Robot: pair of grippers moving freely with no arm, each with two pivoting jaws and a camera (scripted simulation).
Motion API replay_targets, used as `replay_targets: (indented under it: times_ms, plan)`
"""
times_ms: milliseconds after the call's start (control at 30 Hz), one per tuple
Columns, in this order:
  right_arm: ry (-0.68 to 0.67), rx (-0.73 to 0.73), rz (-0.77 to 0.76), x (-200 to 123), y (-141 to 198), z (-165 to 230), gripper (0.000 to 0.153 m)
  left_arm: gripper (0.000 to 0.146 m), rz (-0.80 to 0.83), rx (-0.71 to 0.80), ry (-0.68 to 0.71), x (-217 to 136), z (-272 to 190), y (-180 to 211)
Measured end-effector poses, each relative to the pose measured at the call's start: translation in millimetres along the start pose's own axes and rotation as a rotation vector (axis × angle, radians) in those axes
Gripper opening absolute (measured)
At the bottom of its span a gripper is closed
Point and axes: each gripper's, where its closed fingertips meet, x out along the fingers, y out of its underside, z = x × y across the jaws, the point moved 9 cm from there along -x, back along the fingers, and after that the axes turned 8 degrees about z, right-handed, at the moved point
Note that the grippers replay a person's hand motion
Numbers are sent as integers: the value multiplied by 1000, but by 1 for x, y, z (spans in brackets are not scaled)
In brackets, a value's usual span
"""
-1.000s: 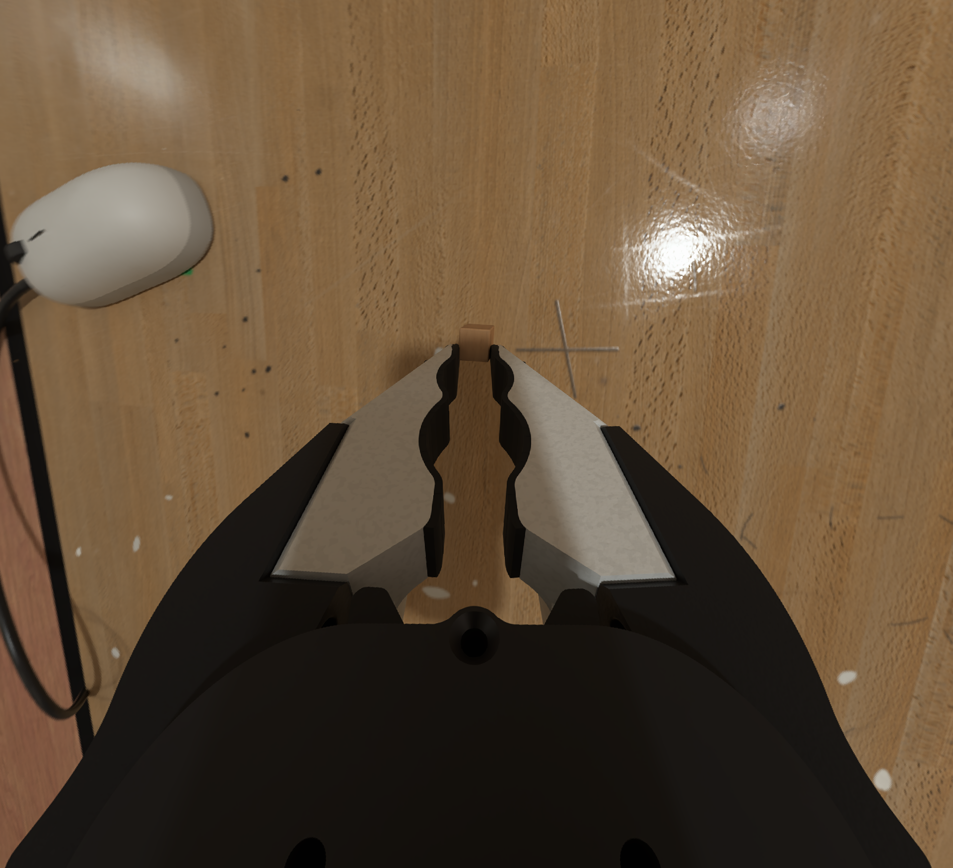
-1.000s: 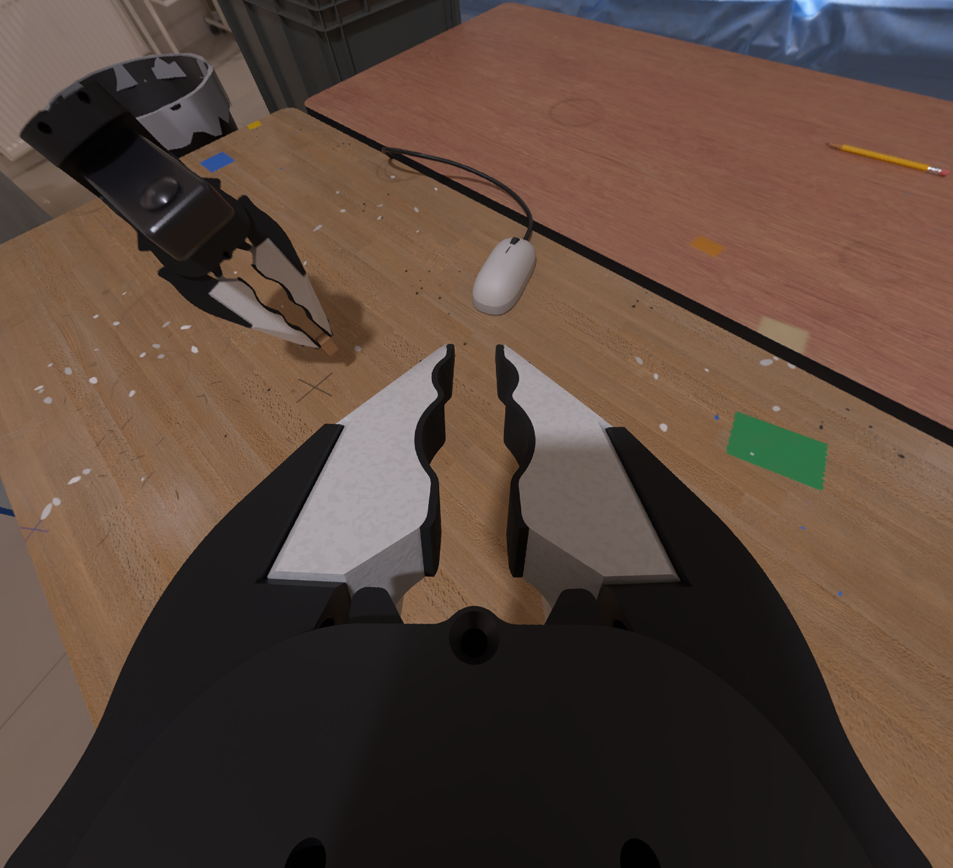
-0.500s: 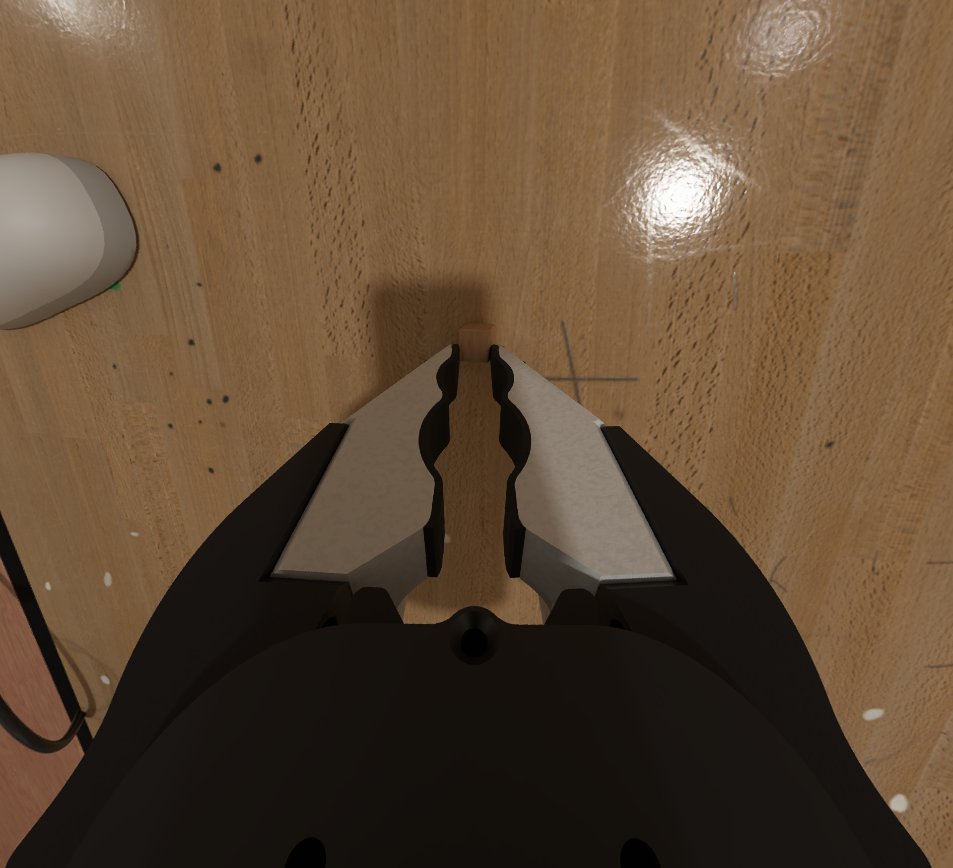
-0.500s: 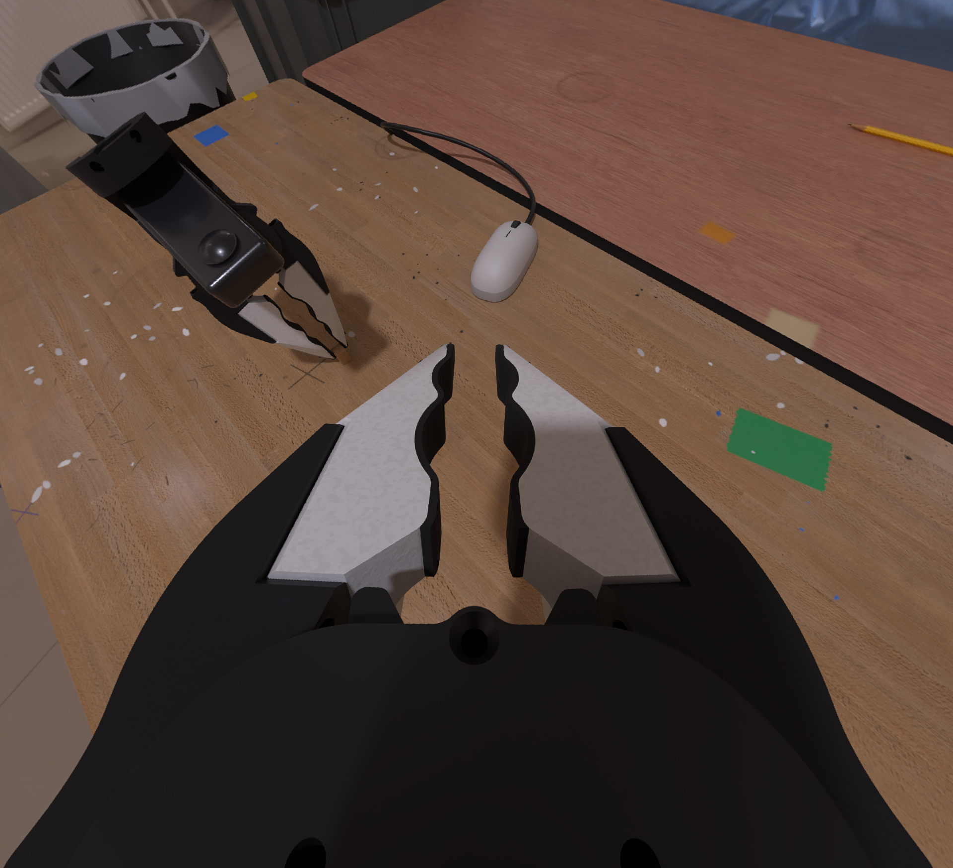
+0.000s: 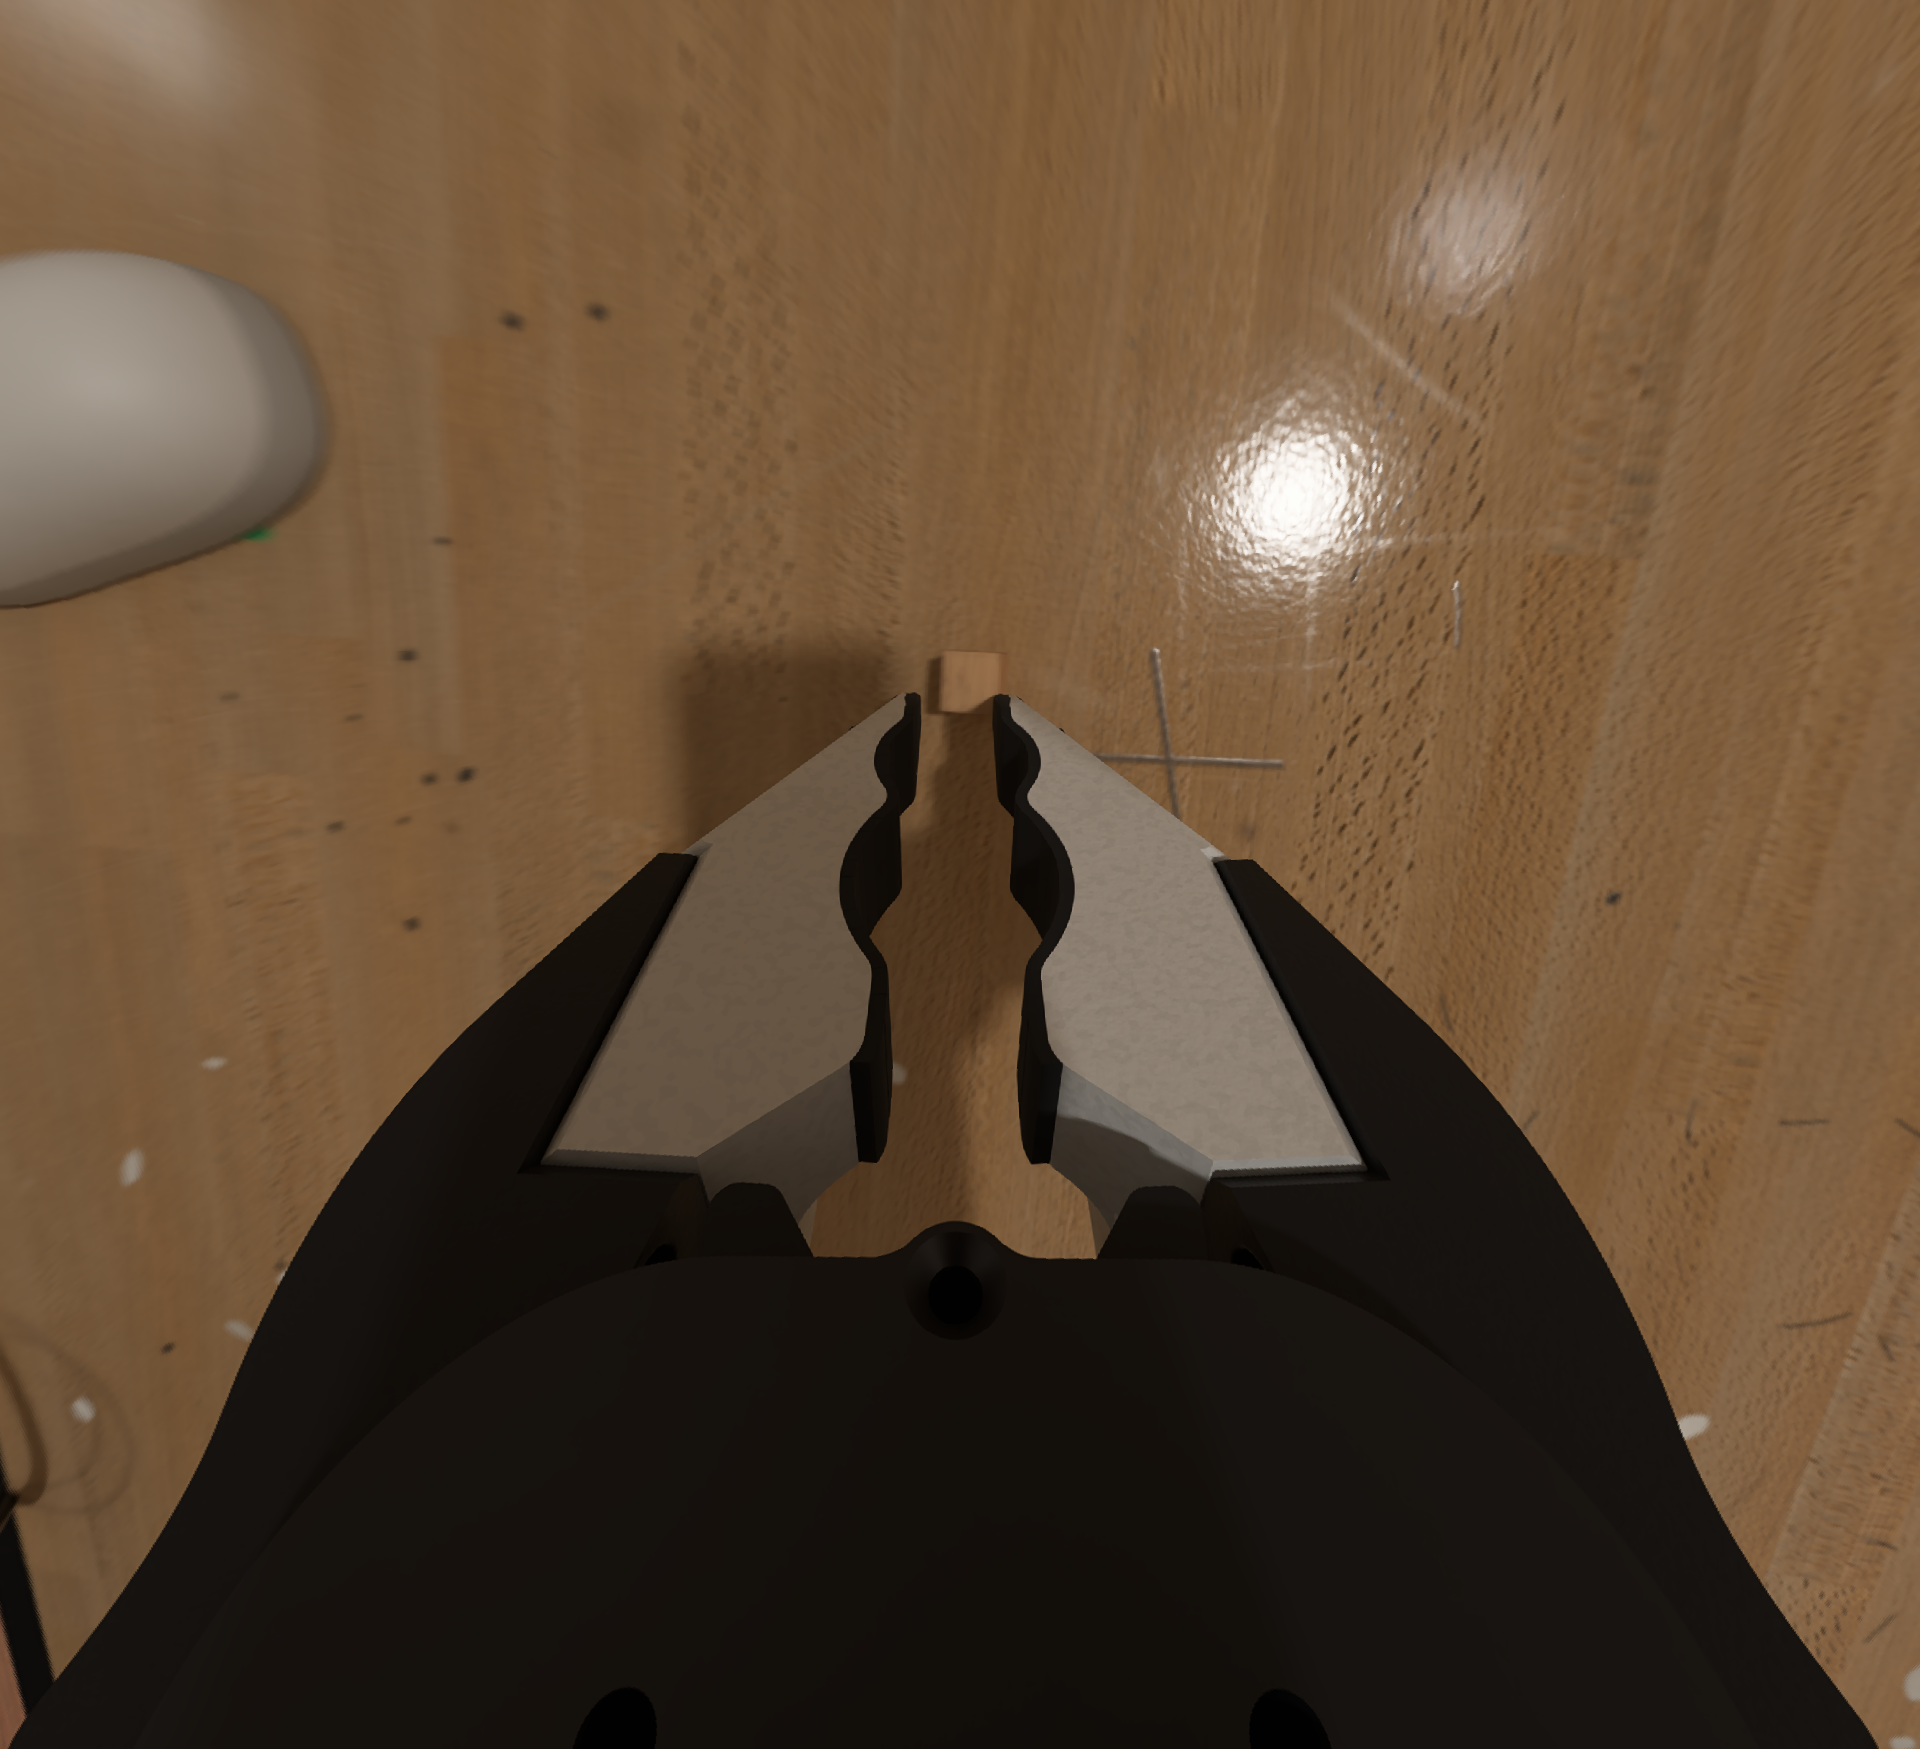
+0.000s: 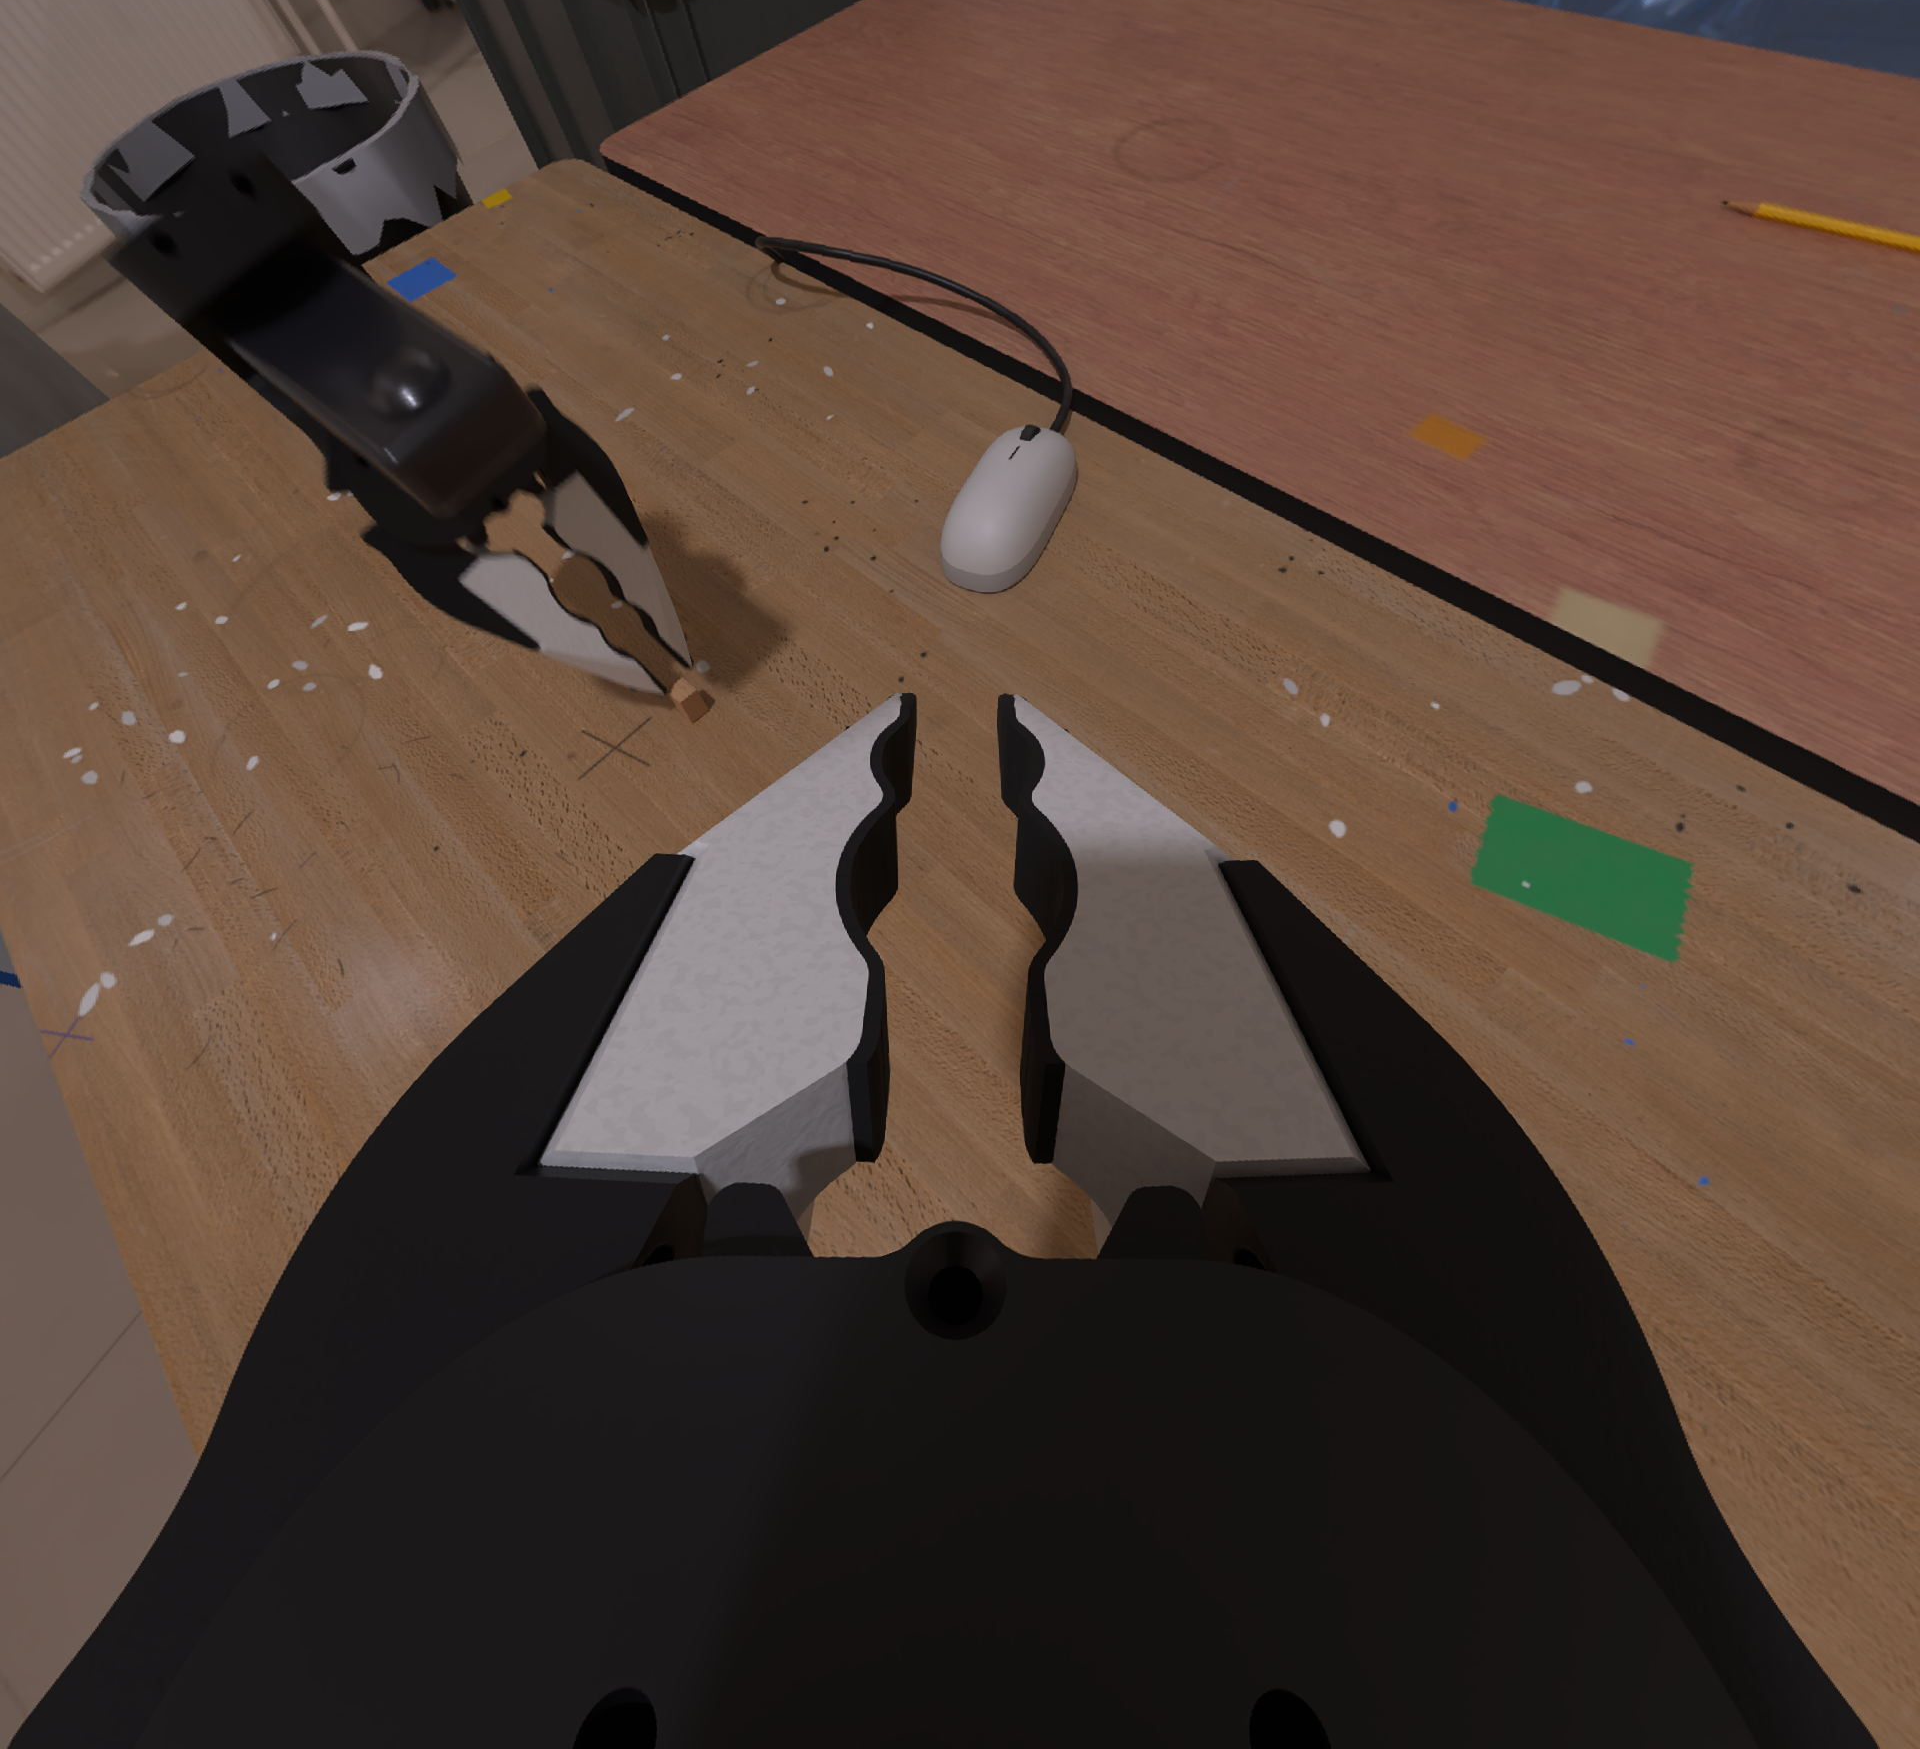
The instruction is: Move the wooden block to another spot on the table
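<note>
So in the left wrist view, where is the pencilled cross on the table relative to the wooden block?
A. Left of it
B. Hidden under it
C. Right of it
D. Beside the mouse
C: the pencilled cross shows in full on the bare wood, just right of the wooden block, while the mouse lies far off at the left edge.

The wooden block (image 5: 968, 681) is a small, pale tan cube. It sits on the light wood tabletop (image 5: 1039, 245), just beside a thin pencilled cross (image 5: 1174, 757) and square to the view.
</note>
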Motion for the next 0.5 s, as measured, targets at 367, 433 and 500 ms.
replay_targets:
  times_ms: [367, 433, 500]
  plan:
    - [-13, 2, 4, -1, -3, 3, 16, 17, 24, -279, -346, -199, 93, 142]
    - [-35, -9, -11, -1, -6, 8, 16, 17, 96, -373, -340, -204, 112, 188]
    - [-43, -23, -22, -1, -9, 12, 16, 17, 149, -434, -343, -198, 126, 224]
